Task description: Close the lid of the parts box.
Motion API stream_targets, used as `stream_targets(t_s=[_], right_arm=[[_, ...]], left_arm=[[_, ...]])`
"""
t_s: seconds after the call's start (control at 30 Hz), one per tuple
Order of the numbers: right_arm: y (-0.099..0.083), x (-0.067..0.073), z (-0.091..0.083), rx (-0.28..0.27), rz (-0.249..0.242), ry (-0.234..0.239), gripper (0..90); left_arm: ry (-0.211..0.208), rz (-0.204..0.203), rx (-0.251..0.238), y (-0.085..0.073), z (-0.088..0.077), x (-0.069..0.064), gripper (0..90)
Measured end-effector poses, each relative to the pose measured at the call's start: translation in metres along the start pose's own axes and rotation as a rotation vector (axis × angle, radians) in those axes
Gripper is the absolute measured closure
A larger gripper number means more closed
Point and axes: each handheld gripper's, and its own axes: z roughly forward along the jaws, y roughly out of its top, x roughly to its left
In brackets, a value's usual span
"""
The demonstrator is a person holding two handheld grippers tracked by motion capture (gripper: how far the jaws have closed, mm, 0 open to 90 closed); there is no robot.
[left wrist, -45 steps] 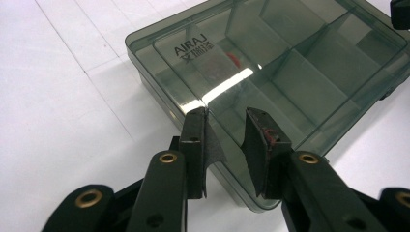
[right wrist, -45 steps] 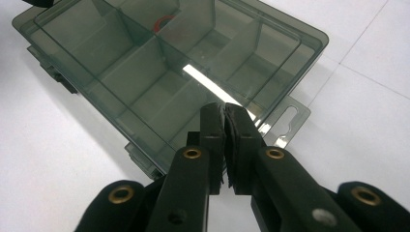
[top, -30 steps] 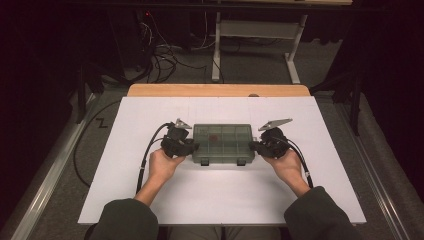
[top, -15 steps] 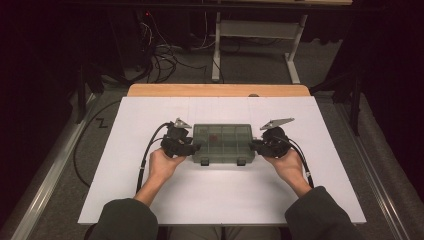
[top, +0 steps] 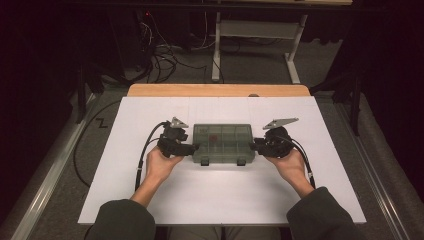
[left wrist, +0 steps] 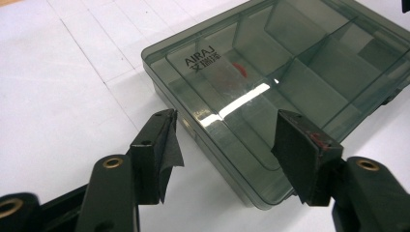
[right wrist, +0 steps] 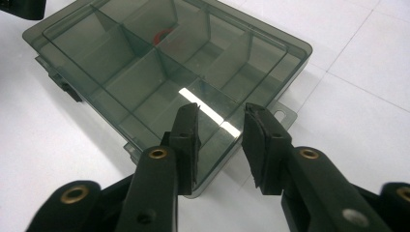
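Our left gripper (left wrist: 225, 140) and right gripper (right wrist: 220, 145) have just been opening, jaws apart, holding nothing, at either end of the compartment box (top: 223, 143) mid-table (top: 150, 200). It looks light, rigid, slick; we'd grip its end rims.

"AIRAJ" on organizer box lid (left wrist: 270, 87)

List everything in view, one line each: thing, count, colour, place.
organiser box: one, smoky clear grey, lid shut, middle of the white sheet, between the grippers
red item: one, inside a box compartment; what it is I cannot tell
white sheet: one, covers the table
table: one, wooden edge at the far side
cables: several, dark, floor beyond the table
left gripper: one, black, jaws open at the box's left end, just opening
right gripper: one, black, jaws open at its right end, just opening
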Motion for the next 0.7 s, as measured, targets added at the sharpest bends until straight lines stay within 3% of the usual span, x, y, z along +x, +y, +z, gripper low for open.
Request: stream_targets(t_s=[0.7], right_arm=[[-0.012,-0.008,-0.021,-0.06,0.027,0.011,63.6]], left_arm=[[0.005,-0.024,-0.045,-0.01,-0.02,0.003,43.2]])
